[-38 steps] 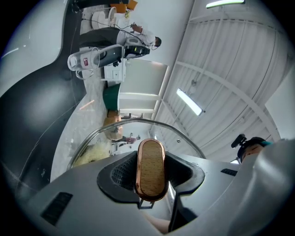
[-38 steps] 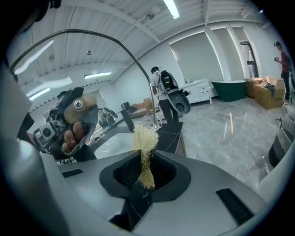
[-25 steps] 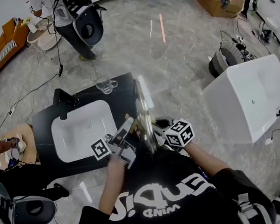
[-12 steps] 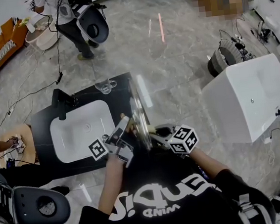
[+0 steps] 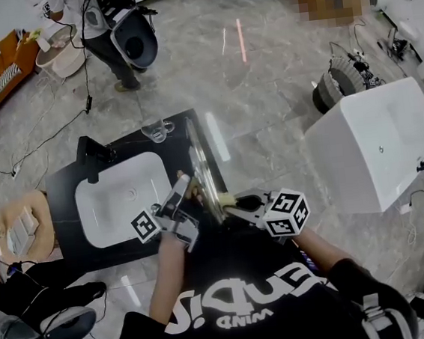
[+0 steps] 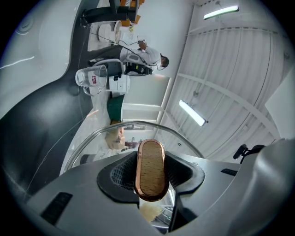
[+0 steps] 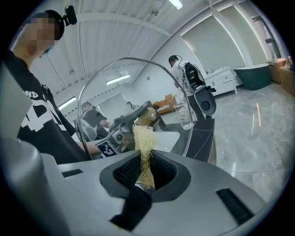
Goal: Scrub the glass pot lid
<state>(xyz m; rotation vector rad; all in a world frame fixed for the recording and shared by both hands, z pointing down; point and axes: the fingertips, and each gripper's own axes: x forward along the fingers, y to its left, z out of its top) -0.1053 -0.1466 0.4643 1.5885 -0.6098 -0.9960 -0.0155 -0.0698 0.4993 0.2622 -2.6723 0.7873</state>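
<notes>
The glass pot lid (image 5: 202,172) stands on edge above the counter, seen almost edge-on in the head view. Its wooden knob with a copper rim (image 6: 151,169) sits between the jaws of my left gripper (image 6: 151,161), which is shut on it. From the other side, my right gripper (image 7: 144,159) is shut on a pale fibrous scrubber (image 7: 144,143), whose tip lies against the lid's clear face (image 7: 106,87). In the head view the left gripper (image 5: 184,184) is left of the lid and the right gripper (image 5: 229,201) is right of it.
Below the lid are a black counter (image 5: 66,180) with a white basin (image 5: 121,201) and a black tap (image 5: 93,151). A glass mug (image 5: 155,129) stands at the counter's far edge. A white tub (image 5: 375,148) is at the right. A person stands beyond the counter.
The right gripper with the scrubber has risen along the lid's face. The lid has leaned a little to the left in the head view. The left gripper has stayed on the knob.
</notes>
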